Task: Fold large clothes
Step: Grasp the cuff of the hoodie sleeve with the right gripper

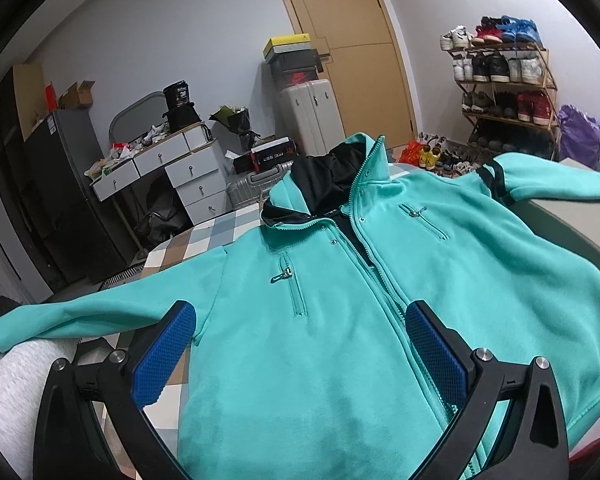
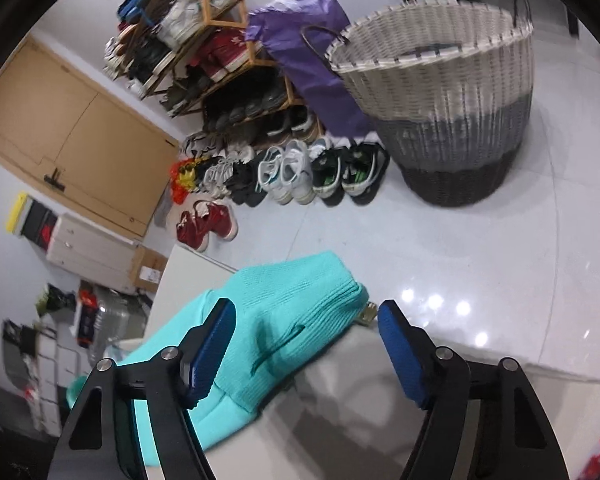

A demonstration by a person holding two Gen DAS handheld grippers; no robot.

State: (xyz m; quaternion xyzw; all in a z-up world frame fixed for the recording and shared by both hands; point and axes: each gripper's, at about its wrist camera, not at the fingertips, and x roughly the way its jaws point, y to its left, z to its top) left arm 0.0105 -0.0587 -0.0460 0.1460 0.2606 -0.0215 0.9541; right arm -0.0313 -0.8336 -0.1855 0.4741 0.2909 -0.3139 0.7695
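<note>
Both tongs (image 1: 300, 334) (image 2: 306, 338) gape over the turquoise jacket (image 1: 340, 280), its cuff (image 2: 300, 300) between the right pair

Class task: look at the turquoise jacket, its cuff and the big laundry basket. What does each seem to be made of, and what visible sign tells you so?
Jacket: probably fleece, matte and soft, with a faint nap and no sheen.
Cuff: rib knit, shown by its fine parallel ridges.
Basket: woven strips, wicker or perhaps plastic rattan; the weave runs from white at the rim through grey to black.
</note>
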